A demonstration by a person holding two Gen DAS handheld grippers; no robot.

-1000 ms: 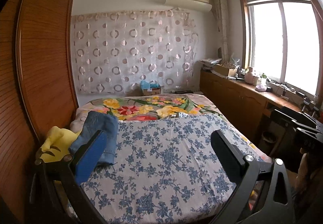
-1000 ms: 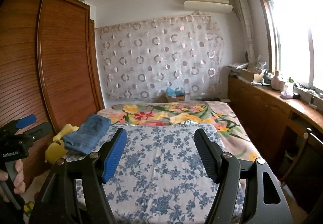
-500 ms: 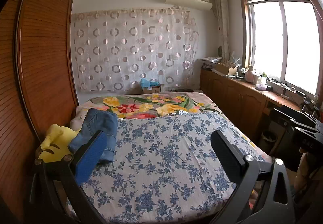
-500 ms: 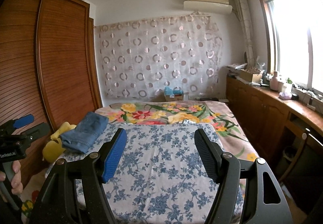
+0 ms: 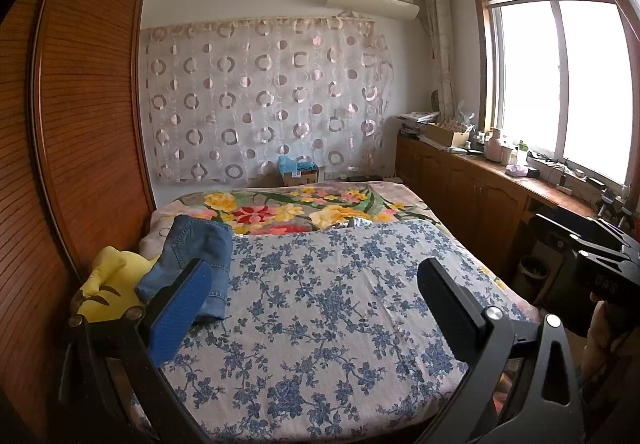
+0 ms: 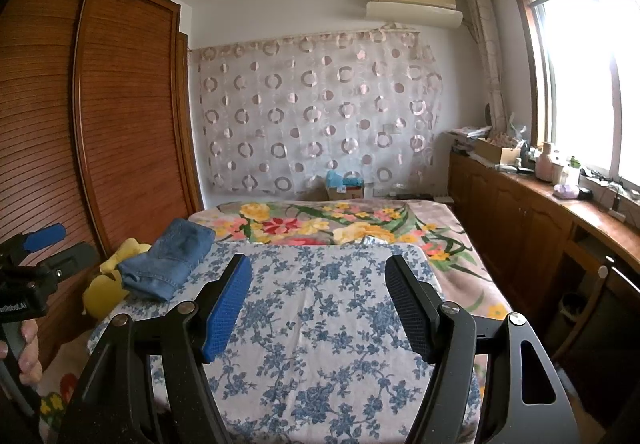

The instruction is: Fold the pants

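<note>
I hold my left tool (image 5: 316,300) low over the near end of the bed, tipped a little downward, its two fingers spread wide with nothing between them but the view of the sheet. My right tool (image 6: 318,302) sits the same way, tilted slightly down over the foot of the bed, fingers standing apart and empty. From the right wrist view my left hand (image 6: 24,354) shows at the left edge, wrapped around the grip of its tool; from the left wrist view the body of the right tool shows at the right edge.

Under both tools lies the blue floral sheet (image 5: 340,304), spread flat across the near part of the bed. At its far left corner, close to the wardrobe, the pants (image 5: 192,260) rest as a folded stack of blue denim, partly on the sheet and partly leaning over a yellow plush toy (image 5: 108,284) that sits just beside them toward the wardrobe. Neither tool touches the pants.

Beyond the sheet, a blanket with large yellow and red flowers (image 6: 320,224) covers the far part of the bed. The brown slatted wardrobe (image 6: 120,124) runs along the left. On the right a long wooden cabinet (image 5: 472,196) carries boxes and bottles under a bright window (image 5: 560,84). A curtain with ring patterns (image 6: 316,116) hangs on the far wall, an air conditioner (image 6: 412,0) above it.
</note>
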